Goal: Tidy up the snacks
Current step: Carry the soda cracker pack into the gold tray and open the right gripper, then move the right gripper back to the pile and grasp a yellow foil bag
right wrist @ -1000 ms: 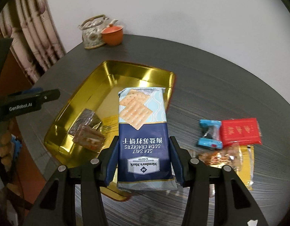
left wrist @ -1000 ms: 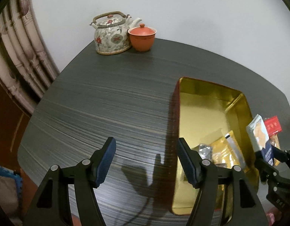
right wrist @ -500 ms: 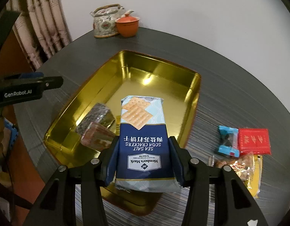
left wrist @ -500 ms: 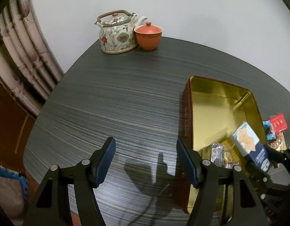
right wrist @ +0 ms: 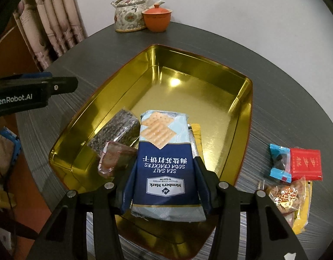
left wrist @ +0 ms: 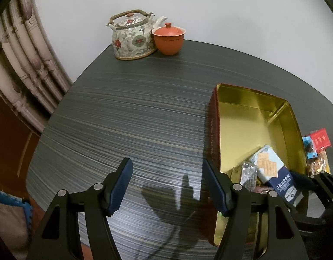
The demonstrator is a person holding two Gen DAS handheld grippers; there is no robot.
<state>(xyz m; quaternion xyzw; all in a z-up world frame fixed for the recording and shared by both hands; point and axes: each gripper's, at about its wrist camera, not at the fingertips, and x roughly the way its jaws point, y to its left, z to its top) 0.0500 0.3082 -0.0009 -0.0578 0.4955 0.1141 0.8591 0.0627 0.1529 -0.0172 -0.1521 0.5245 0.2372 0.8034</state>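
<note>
A gold tin tray (right wrist: 245, 99) (left wrist: 251, 99) stands on the dark table. My right gripper (right wrist: 166, 169) is shut on a blue soda cracker pack (right wrist: 164, 158) (left wrist: 274, 173), held low over the tray's near end. Beside the pack in the tray lie a dark wrapped snack (right wrist: 116, 132), a reddish-brown one (right wrist: 116, 158) and a yellow packet (right wrist: 198, 136). On the table to the right lie a blue-wrapped candy (right wrist: 279, 162), a red packet (right wrist: 306, 164) and a clear-and-yellow snack bag (right wrist: 290, 199). My left gripper (left wrist: 166, 186) is open over bare table, left of the tray.
A floral teapot (left wrist: 131, 36) and an orange lidded cup (left wrist: 168, 39) stand at the table's far edge by the wall. Curtains (left wrist: 19, 69) hang at the left. The left gripper's body (right wrist: 25, 95) shows at the left of the right wrist view.
My right gripper has carried the cracker pack left and down, from over the tray's right rim to low inside its near end. The left gripper has stayed open over the table.
</note>
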